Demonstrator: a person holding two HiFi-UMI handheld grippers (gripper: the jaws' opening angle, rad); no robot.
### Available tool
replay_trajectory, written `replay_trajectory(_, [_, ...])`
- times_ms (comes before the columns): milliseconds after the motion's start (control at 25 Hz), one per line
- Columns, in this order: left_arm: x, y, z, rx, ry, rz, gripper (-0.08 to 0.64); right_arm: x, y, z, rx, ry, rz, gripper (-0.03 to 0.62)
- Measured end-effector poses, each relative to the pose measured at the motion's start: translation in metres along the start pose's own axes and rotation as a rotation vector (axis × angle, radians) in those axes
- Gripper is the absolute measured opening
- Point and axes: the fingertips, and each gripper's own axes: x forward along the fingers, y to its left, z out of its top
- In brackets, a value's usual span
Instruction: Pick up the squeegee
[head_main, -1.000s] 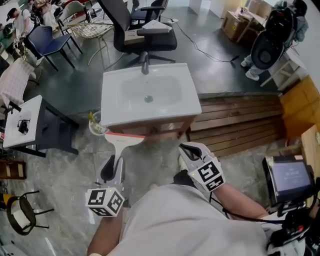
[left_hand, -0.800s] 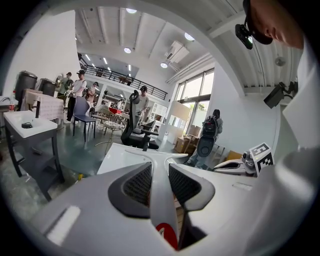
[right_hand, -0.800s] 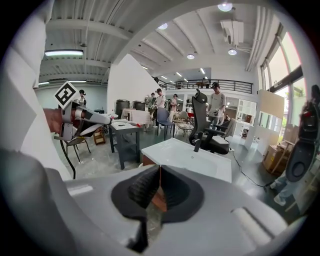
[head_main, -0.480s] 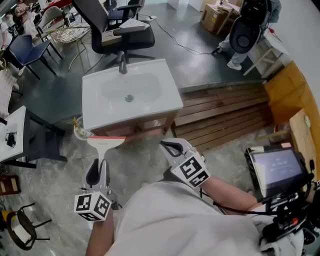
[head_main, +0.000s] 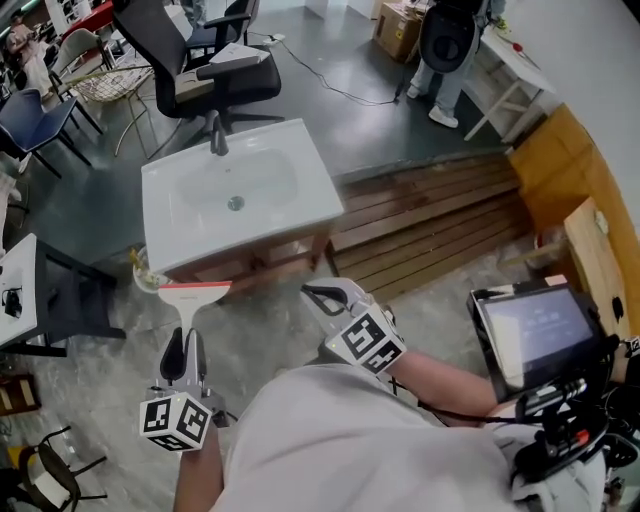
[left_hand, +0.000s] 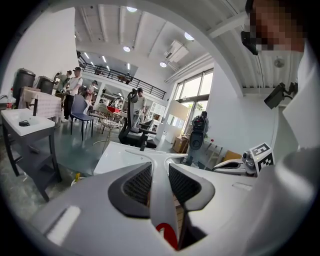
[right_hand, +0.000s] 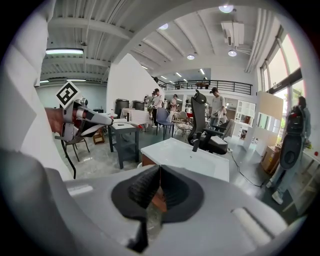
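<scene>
The squeegee (head_main: 193, 293), a white handle with a red-edged blade, is held level in front of the white sink (head_main: 160, 240). My left gripper (head_main: 184, 338) is shut on its handle. In the left gripper view the white handle (left_hand: 159, 200) runs forward between the two dark pads (left_hand: 136, 185). My right gripper (head_main: 322, 296) hovers to the right of the squeegee, below the sink's front edge, shut with nothing in it. In the right gripper view its pads (right_hand: 150, 190) meet, and the left gripper (right_hand: 85, 117) shows at far left.
The sink stands on a wooden cabinet with a faucet (head_main: 215, 135) at its back. A black office chair (head_main: 205, 65) is behind it. Wooden planks (head_main: 430, 220) lie to the right, a tablet screen (head_main: 535, 335) at right, a dark side table (head_main: 30, 290) at left.
The head view has swung, so the sink and room slid left and up in the picture. Both grippers keep their places by the sink, the squeegee still in the left one.
</scene>
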Motion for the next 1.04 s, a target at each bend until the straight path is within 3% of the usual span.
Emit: replay_trajectory(1040, [0.011,-0.002,-0.003,-0.009,0.009,-0.013,0.115,-0.005,-0.010,-0.003,-0.022,0.026,-0.020,0.006])
